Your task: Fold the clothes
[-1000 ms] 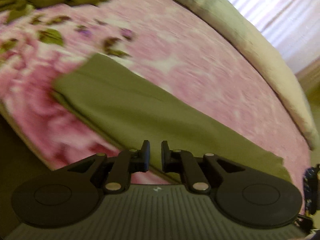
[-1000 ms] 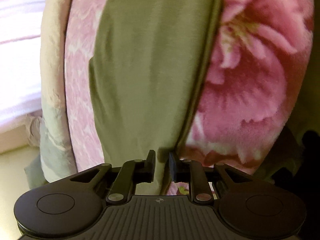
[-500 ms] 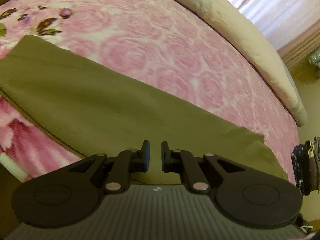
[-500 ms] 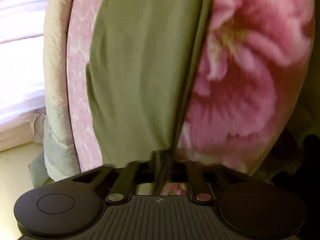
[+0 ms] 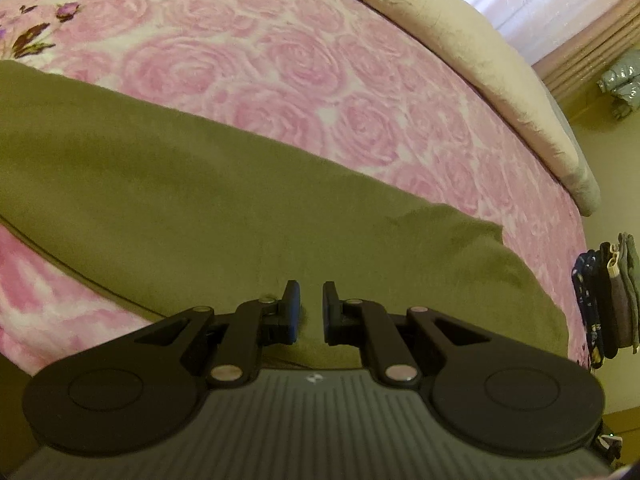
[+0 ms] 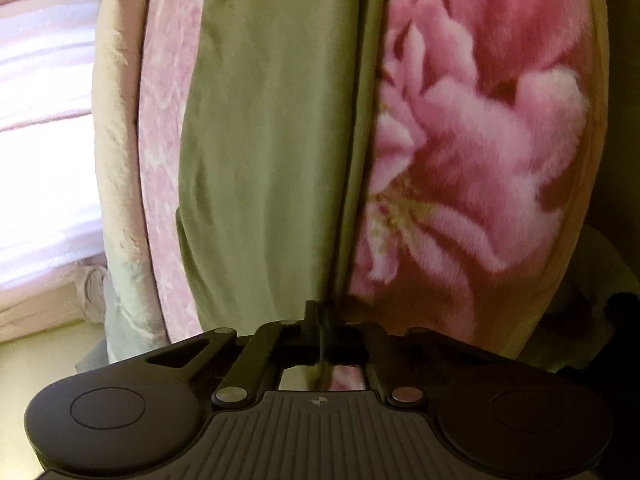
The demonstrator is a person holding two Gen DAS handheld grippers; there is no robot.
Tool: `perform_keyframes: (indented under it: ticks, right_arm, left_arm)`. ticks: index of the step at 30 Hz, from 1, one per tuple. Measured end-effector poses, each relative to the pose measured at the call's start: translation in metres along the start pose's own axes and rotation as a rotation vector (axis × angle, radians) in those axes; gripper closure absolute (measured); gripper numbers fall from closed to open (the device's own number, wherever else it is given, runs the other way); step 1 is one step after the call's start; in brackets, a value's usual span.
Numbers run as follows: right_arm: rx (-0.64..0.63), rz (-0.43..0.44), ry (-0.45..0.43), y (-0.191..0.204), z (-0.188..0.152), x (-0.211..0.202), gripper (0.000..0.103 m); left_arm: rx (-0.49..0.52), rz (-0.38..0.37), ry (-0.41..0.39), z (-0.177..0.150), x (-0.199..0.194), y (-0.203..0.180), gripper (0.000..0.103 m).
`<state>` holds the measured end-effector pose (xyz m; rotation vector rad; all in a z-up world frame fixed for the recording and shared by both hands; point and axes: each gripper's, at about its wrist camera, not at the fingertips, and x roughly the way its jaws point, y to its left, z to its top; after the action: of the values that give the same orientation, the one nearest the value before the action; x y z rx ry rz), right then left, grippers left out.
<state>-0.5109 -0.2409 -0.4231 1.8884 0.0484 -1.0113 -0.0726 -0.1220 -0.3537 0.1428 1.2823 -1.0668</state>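
Olive garment (image 5: pixel 208 184), judged soft and light, is being pinched at its edge by the right gripper (image 6: pixel 320 314); the left gripper (image 5: pixel 311 308) is being held parted over the cloth.

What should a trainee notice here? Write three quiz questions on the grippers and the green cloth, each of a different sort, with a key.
1. True or false: the left gripper is clamped on the olive-green garment.
2. What does the right gripper hold?
3. The garment lies on: A) a bare floor, B) a pink floral blanket, C) a chair.

Key: 1 false, it is open with nothing between the fingers; 2 the garment's edge; 3 B.
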Motion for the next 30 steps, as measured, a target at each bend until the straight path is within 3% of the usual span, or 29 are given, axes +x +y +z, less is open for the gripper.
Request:
perform_keyframes:
  ticks: [7,13,22,25,26,27,29,30]
  right_arm:
    - [-0.148,-0.157,-0.017,0.016,0.012,-0.017,0.103]
    - [-0.606,-0.263,-0.24,0.091,0.047,-0.04,0.103]
    - [-1.063,-0.596,-0.232,0.051,0.053,-0.027,0.103]
    - [-0.931,-0.58,-0.222,0.055,0.054,-0.046,0.103]
    - [-0.865,-0.553,-0.238,0.055,0.057,-0.054,0.097]
    - [-0.793,-0.517,-0.266,0.054,0.063,-0.064,0.067]
    - [-0.648,-0.444,-0.321,0.052,0.075,-0.082,0.029]
    - [-0.576,-0.408,-0.347,0.05,0.08,-0.092,0.029]
  left_arm:
    - [0.031,0.009,0.02,-0.007,0.003,-0.011,0.096]
    - [0.048,-0.005,0.007,-0.005,0.011,-0.026,0.096]
    - [0.134,0.023,0.054,-0.014,0.032,-0.044,0.096]
    - [0.164,0.035,0.073,-0.018,0.039,-0.049,0.096]
    - [0.175,0.039,0.079,-0.019,0.041,-0.051,0.096]
    - [0.176,0.042,0.082,-0.02,0.041,-0.052,0.096]
    - [0.183,0.041,0.087,-0.018,0.04,-0.056,0.096]
    - [0.187,0.038,0.087,-0.015,0.04,-0.058,0.096]
